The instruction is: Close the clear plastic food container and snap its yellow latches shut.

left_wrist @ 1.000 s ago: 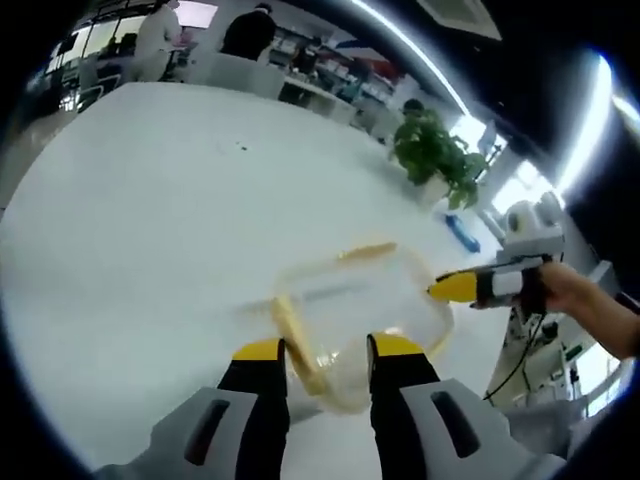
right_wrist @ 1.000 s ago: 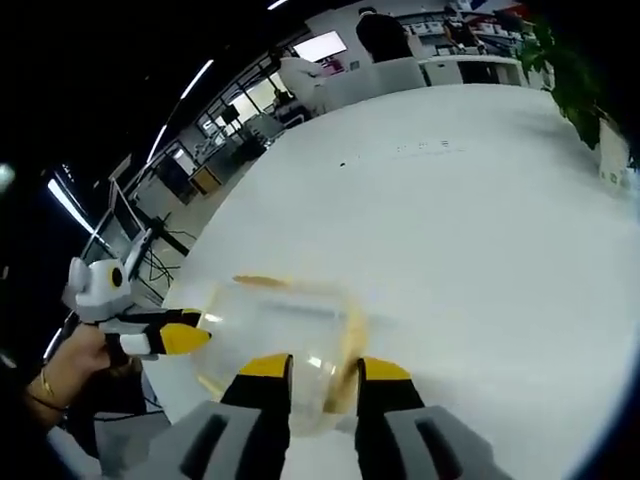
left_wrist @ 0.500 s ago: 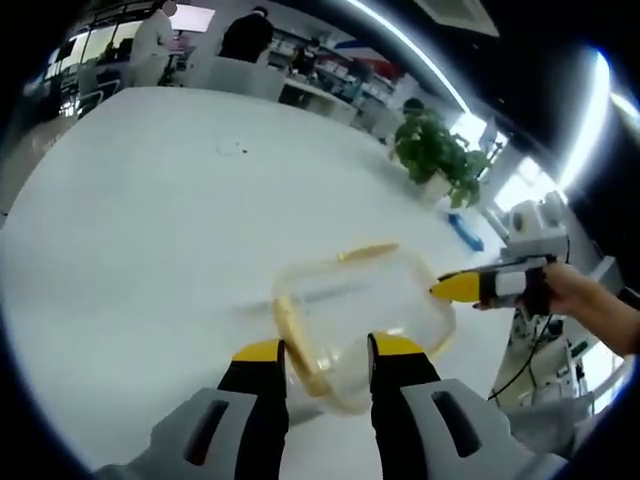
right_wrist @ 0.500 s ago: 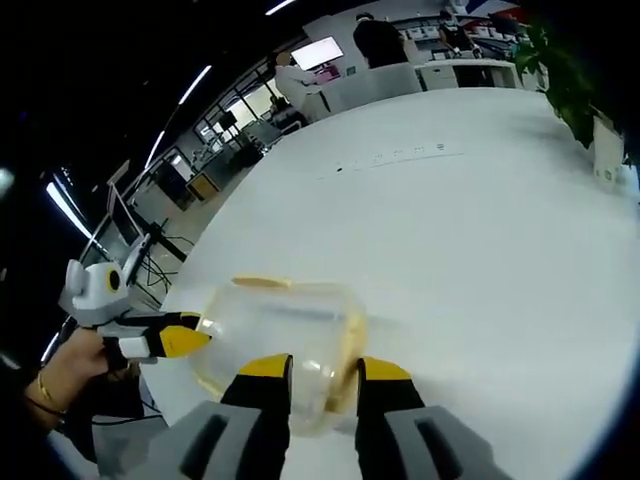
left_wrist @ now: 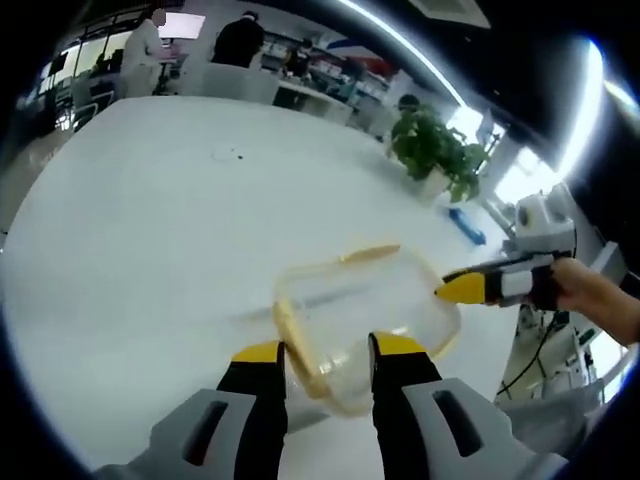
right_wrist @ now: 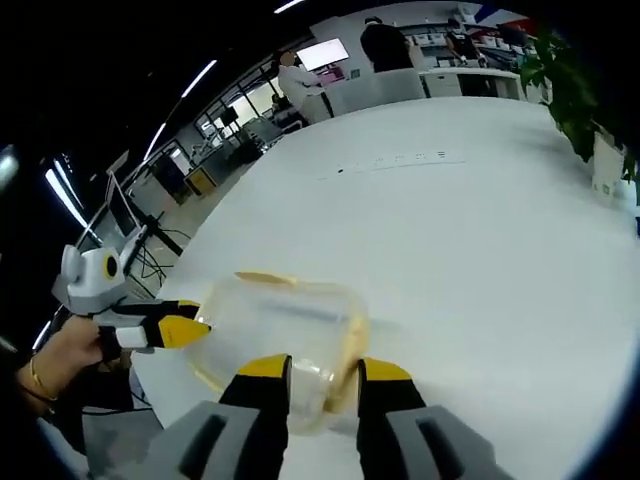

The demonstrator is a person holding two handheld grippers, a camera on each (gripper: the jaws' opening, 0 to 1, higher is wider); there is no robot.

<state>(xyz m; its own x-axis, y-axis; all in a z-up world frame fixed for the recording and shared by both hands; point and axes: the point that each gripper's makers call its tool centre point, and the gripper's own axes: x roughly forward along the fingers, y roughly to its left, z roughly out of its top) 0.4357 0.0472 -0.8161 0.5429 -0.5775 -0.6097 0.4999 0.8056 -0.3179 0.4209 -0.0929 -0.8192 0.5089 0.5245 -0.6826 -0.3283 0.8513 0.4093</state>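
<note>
Nothing shifted much; left tongs (left_wrist: 323,352) and right tongs (right_wrist: 322,368) both parted, straddling the container's (left_wrist: 365,305) rim.

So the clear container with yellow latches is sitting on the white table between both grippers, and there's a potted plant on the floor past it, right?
Not quite: the potted plant stands on the white table, near its far edge, as the left gripper view shows. The rest holds: the clear container with yellow latches sits on the table, with the left gripper at one side and the right gripper at the other.
</note>
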